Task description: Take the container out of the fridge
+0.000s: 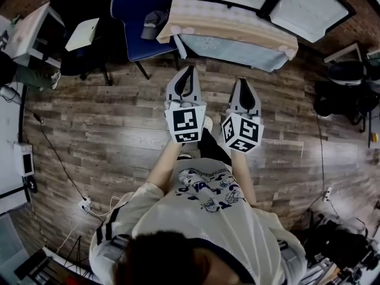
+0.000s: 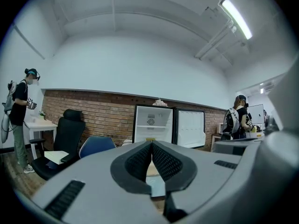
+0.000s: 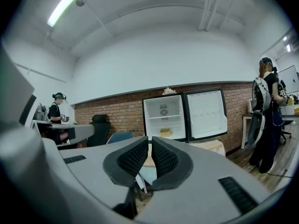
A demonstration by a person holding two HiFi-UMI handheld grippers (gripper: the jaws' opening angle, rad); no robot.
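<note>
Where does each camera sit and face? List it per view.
Head view: on the person's head, looking steeply down at the wood floor; shows left gripper, right gripper, forearms, shirt.
Left gripper view: on the left gripper, looking along its shut jaws at the open fridge.
Right gripper view: on the right gripper, along its shut jaws, same way.
Shared: both gripper views see the fridge.

A blue chair (image 1: 136, 8) is standing left of the cloth-covered table (image 1: 237, 22) — a cap (image 1: 153, 24) is lying on it. A black chair (image 1: 77, 61) is sitting farther left.
</note>
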